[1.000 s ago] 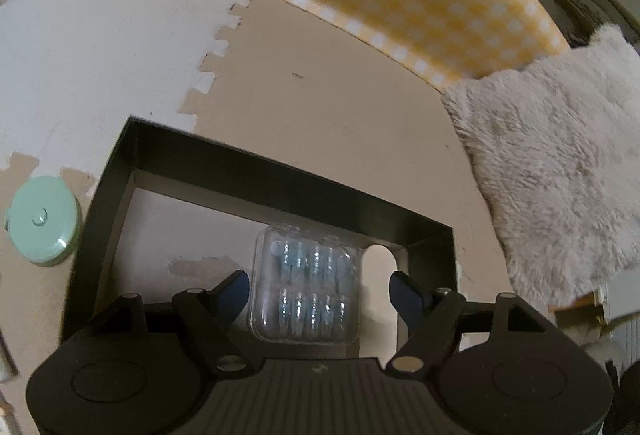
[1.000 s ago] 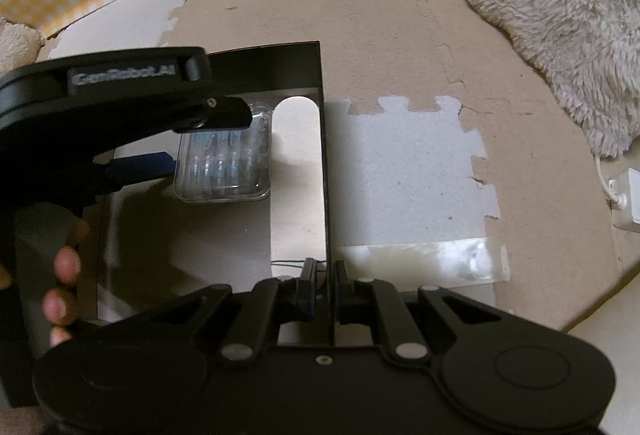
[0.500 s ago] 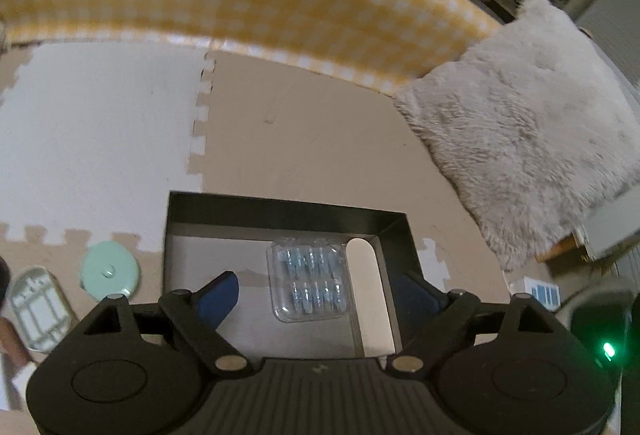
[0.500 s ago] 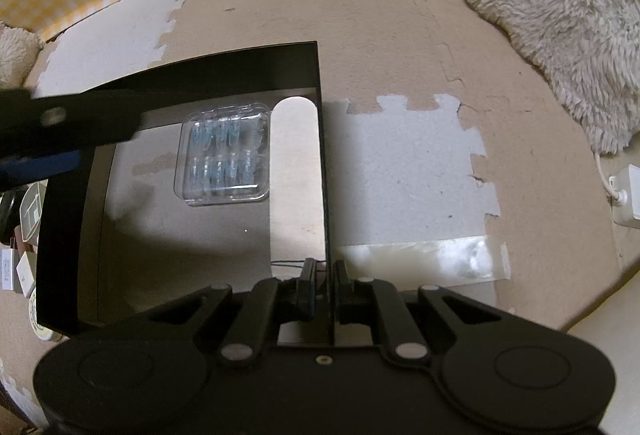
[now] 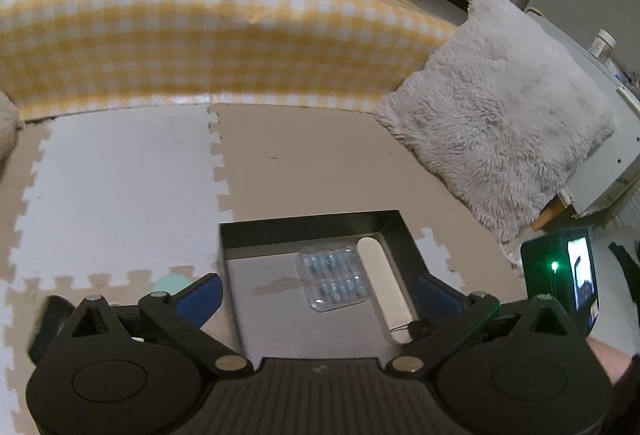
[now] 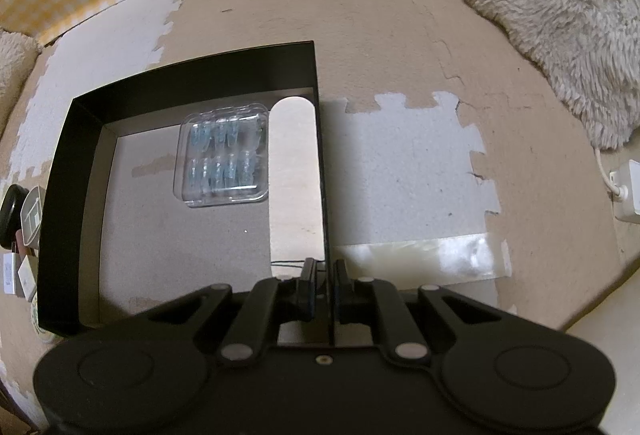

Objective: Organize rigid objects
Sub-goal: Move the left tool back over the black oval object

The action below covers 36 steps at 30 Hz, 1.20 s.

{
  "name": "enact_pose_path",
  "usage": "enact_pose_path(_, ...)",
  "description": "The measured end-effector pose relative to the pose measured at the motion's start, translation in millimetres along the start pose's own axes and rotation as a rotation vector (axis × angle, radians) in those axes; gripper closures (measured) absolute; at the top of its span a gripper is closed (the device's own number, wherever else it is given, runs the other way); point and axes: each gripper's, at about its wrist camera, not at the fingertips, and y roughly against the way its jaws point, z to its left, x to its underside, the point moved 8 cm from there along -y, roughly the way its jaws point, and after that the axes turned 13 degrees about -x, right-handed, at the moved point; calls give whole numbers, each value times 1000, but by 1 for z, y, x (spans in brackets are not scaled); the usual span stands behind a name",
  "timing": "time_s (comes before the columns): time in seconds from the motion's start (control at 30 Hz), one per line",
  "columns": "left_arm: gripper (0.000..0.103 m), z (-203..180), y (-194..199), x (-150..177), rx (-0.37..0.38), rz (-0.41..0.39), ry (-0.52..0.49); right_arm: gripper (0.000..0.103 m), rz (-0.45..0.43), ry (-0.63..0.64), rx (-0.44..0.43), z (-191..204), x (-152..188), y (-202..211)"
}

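**Black tray braced, blister pack set down inside**

Black jaws of the left claw (image 5: 316,293) are opening to full spread with nothing between them, raised above the tray (image 5: 308,222). Below and beyond its tips, the clear blister pack (image 5: 332,277) lies flat on the tray floor, long axis running near to far, just beside a pale oblong piece (image 5: 384,283) on its right. The right claw (image 6: 323,277) is clamped together on the tray's right wall. A second earlier the left claw's tips flanked the pack down inside the tray; now it has lifted away. A mint round object (image 5: 172,281) sits on the floor mat to the left, nearer the free left claw.
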Motion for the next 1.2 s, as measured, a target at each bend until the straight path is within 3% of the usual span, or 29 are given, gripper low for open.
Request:
enact_pose_path(0.43, 0, 81, 25, -3, -100, -52, 3, 93, 3, 12, 8, 2, 1, 0)
enact_pose_path(0.8, 0, 154, 24, 0, -188, -74, 41, 94, -2, 1, 5, 1, 0, 0)
enact_pose_path(0.93, 0, 174, 10, 8, -229, -47, 17, 94, -6, -3, 4, 0, 0, 0)
enact_pose_path(1.2, 0, 209, -28, 31, -312, 92, 34, 94, -9, -5, 5, 0, 1, 0)
